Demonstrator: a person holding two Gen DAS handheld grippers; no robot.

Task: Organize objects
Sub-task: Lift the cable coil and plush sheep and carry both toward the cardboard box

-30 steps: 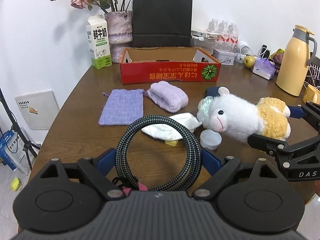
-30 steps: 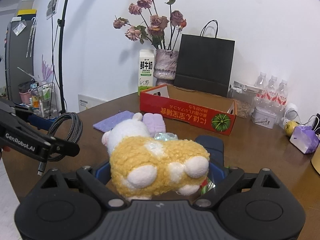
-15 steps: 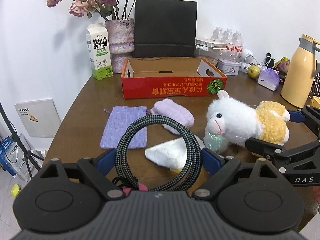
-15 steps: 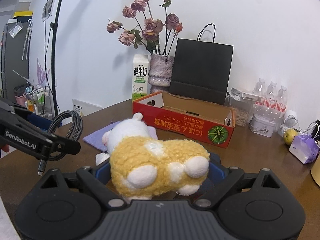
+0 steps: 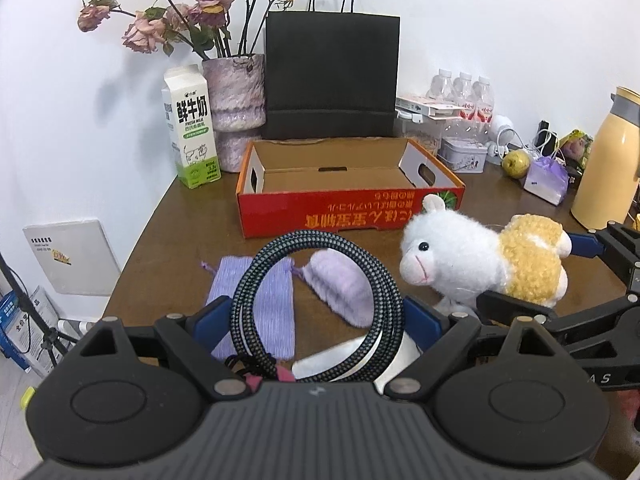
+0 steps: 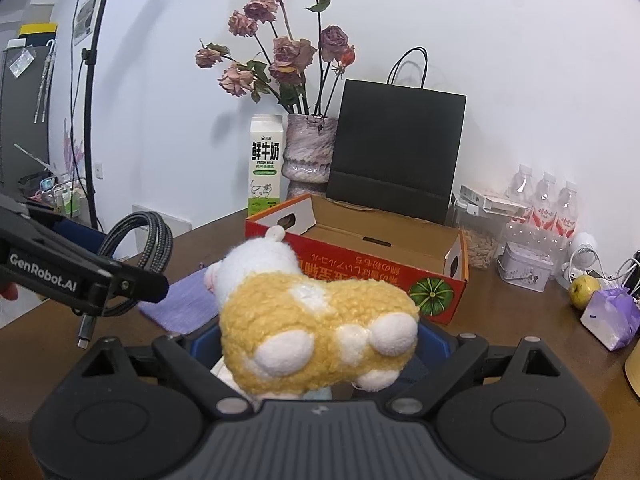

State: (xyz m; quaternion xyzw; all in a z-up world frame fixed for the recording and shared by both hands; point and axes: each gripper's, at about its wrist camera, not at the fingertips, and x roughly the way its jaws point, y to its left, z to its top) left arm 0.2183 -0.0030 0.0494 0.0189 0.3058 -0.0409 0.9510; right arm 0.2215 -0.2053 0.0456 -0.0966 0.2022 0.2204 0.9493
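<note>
My left gripper (image 5: 316, 320) is shut on a coiled black braided cable (image 5: 390, 300), which stands upright between its blue pads above the table. Its plug hangs down in the right wrist view, where the cable (image 6: 156, 240) and left gripper (image 6: 100, 252) show at the left. My right gripper (image 6: 318, 344) is shut on the yellow rear of a white and yellow plush sheep (image 6: 316, 320). In the left wrist view the sheep (image 5: 460, 256) faces left in the right gripper (image 5: 552, 272). Just ahead stands an open red cardboard box (image 5: 352, 212), empty inside.
A purple pouch (image 5: 272, 308), a fluffy purple cloth (image 5: 340, 284) and a white wrapper (image 5: 332, 364) lie on the brown table under the cable. Behind the box stand a milk carton (image 5: 192, 128), a vase of dried roses (image 5: 236, 96) and a black paper bag (image 5: 332, 80). A yellow flask (image 5: 608, 168) is at the far right.
Both grippers have moved forward toward the red box and risen a little, each carrying its load. The box looks nearer and its inside shows more; the small clear cup has left view.
</note>
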